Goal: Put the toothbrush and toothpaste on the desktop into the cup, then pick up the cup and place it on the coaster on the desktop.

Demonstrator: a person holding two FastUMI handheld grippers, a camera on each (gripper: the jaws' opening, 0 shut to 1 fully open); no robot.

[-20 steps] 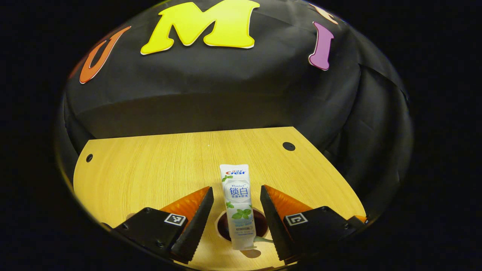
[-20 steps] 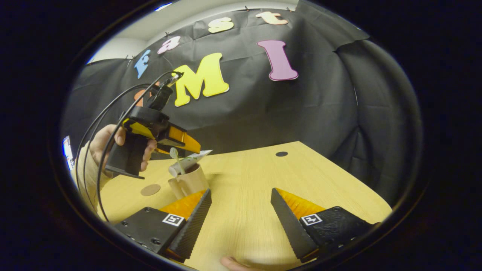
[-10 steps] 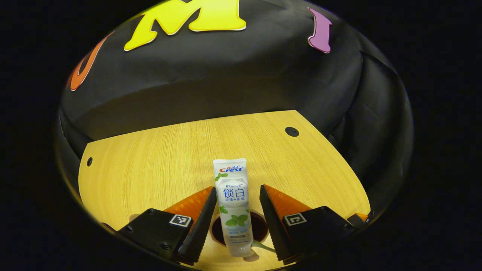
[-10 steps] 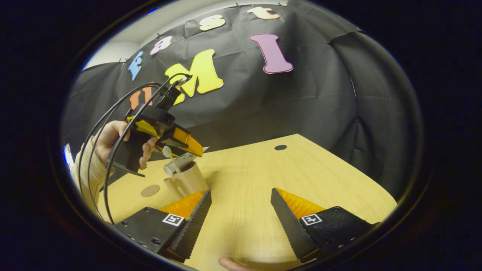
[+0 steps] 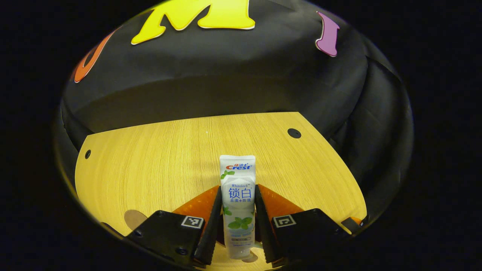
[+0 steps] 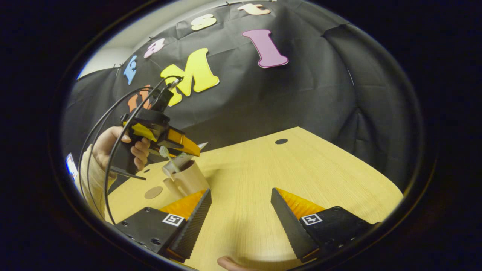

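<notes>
The cup [image 6: 187, 180] is largely hidden behind the left gripper [image 5: 238, 222] in the left gripper view. Its fingers, apart half a second ago, are now closed against the toothpaste tube [image 5: 238, 199], marked "Crest". The toothbrush [image 6: 165, 154] stands in the cup. The right gripper [image 6: 241, 222] is held wide open. The coaster [image 6: 153, 192] lies just beside the cup.

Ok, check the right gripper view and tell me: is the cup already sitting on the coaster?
No: the cup stands on the bare desktop, with the coaster lying apart beside it.
</notes>
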